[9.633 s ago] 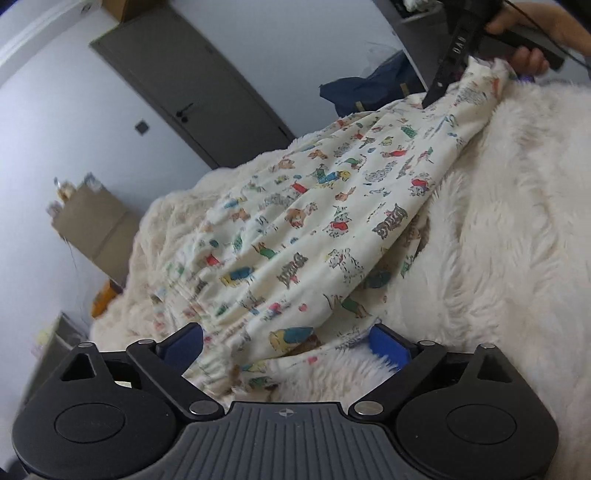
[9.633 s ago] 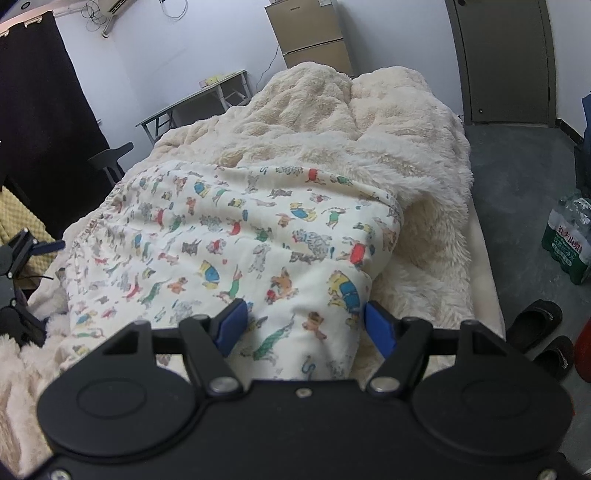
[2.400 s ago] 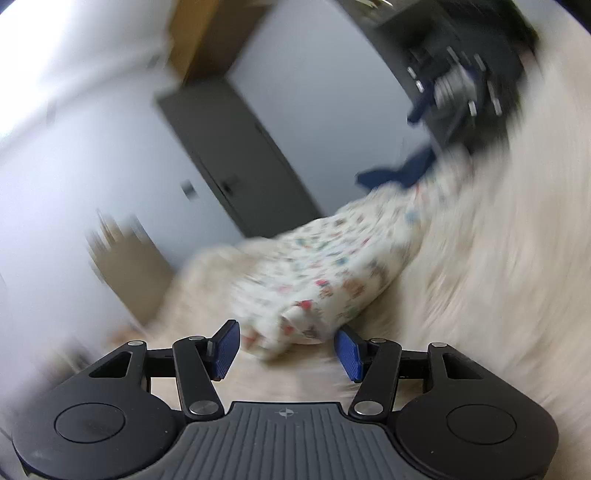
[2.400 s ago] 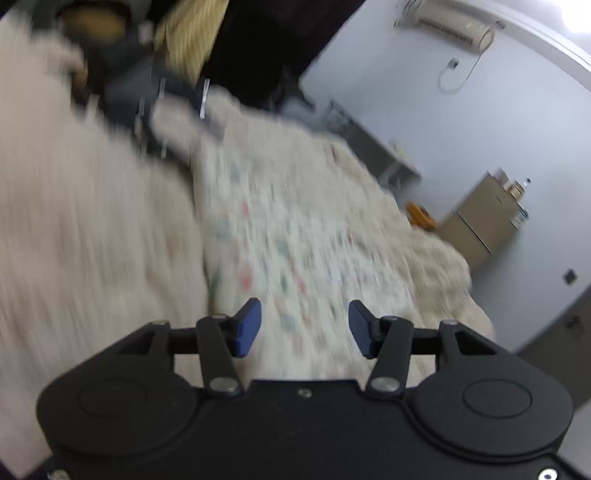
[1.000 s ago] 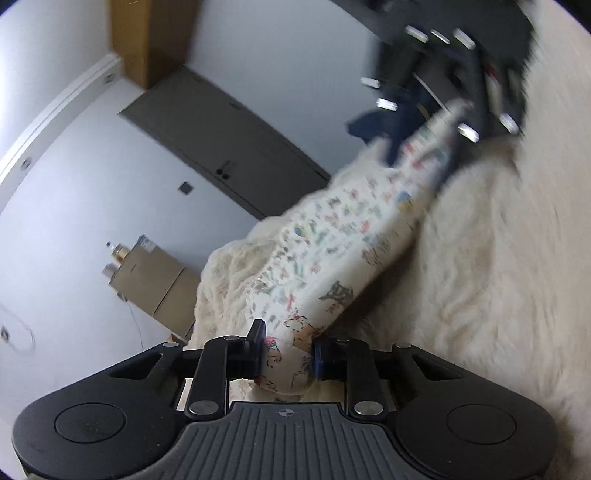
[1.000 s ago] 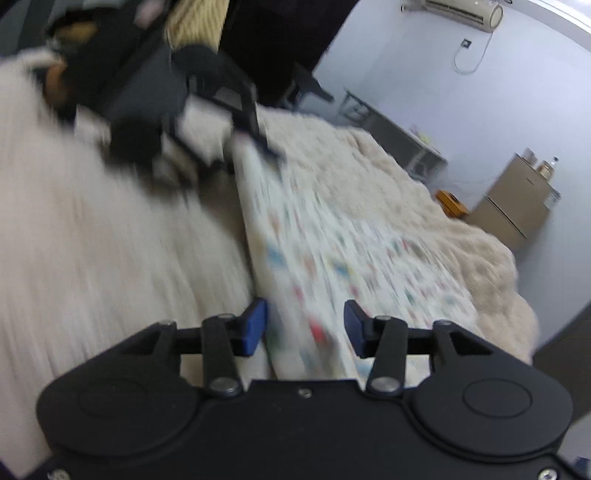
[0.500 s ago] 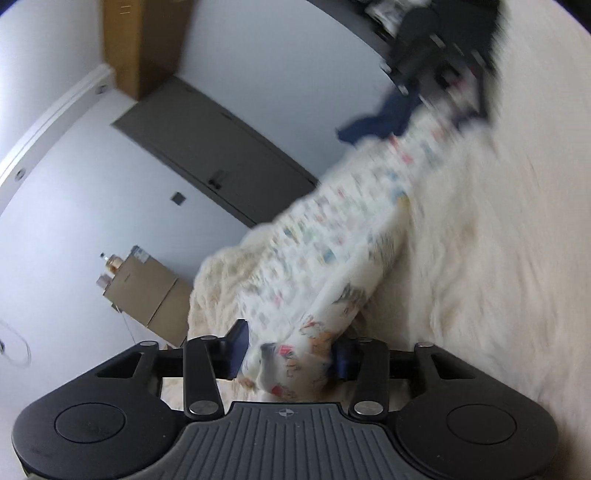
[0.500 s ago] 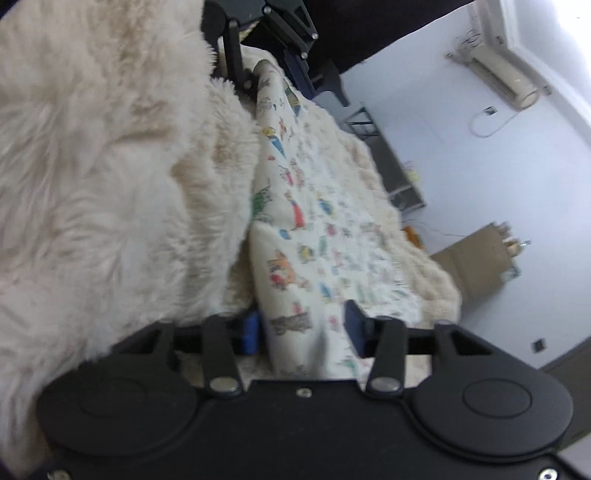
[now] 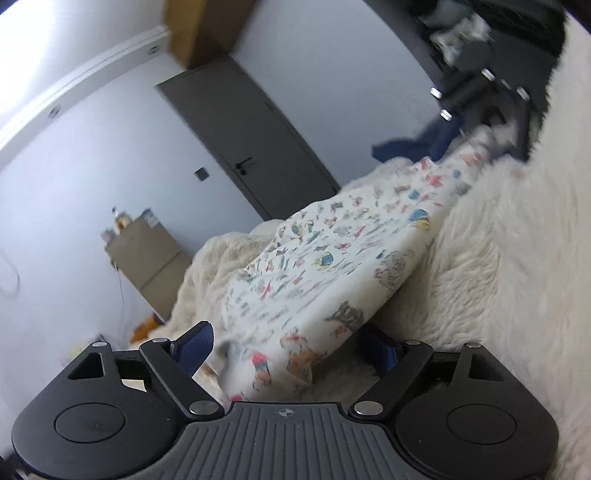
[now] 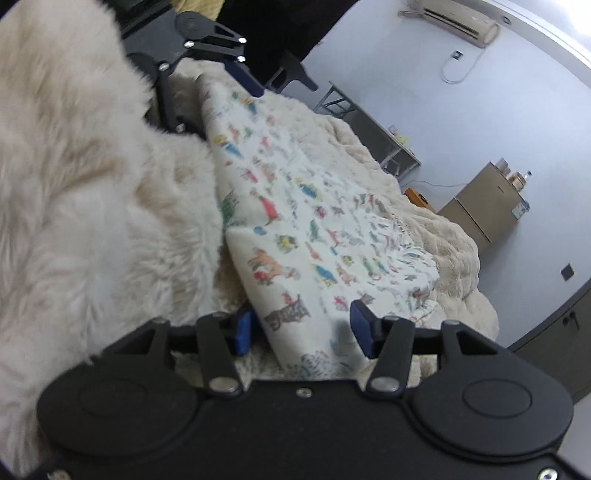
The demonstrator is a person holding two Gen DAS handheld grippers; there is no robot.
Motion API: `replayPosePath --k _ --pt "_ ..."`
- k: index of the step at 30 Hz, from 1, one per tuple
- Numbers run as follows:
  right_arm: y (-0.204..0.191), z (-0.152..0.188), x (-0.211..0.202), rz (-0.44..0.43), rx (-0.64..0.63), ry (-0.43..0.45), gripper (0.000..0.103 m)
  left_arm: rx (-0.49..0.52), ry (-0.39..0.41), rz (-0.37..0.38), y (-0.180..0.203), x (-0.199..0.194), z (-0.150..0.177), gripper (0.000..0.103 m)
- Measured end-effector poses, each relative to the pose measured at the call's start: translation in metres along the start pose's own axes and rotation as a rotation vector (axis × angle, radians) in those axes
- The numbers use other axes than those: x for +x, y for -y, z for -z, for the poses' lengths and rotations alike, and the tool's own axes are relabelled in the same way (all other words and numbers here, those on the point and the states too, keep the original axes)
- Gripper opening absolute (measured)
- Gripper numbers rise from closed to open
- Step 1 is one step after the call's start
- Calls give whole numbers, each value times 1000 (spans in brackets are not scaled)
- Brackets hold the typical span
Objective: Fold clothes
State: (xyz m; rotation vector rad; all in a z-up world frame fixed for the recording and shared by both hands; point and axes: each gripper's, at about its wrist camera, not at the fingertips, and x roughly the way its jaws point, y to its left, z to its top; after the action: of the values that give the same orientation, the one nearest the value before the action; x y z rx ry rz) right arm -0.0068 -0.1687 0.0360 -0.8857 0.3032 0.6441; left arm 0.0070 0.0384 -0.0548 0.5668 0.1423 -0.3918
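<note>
A cream garment printed with small colourful animals (image 9: 332,258) lies folded into a narrow strip on a fluffy cream blanket (image 9: 517,258). My left gripper (image 9: 288,350) is open, its blue pads wide apart on either side of one end of the garment. My right gripper (image 10: 301,326) is open at the other end of the garment (image 10: 306,229), pads apart around the cloth. Each gripper shows in the other's view: the right one at the far end in the left wrist view (image 9: 480,122), the left one in the right wrist view (image 10: 207,74).
The fluffy blanket (image 10: 92,203) covers the bed. A dark grey door (image 9: 243,140), a brown cabinet (image 9: 147,258) and a dark blue cloth (image 9: 402,147) stand beyond the bed. A desk (image 10: 369,125) and a wall air conditioner (image 10: 454,20) are at the far side.
A second ago my left gripper was shut on the garment's end; its jaws have spread wide. My right gripper's jaws have also widened. The garment has settled onto the blanket.
</note>
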Motion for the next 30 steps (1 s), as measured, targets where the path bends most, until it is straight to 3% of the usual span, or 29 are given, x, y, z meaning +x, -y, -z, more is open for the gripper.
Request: replayPosePath --k 5,30 --pt "4 1 2 -11 22 -4 52 -158 -10 3 -11 2 11 100" --pt "11 0 9 -9 50 -16 53 -142 1 -27 -6 -4 13 102"
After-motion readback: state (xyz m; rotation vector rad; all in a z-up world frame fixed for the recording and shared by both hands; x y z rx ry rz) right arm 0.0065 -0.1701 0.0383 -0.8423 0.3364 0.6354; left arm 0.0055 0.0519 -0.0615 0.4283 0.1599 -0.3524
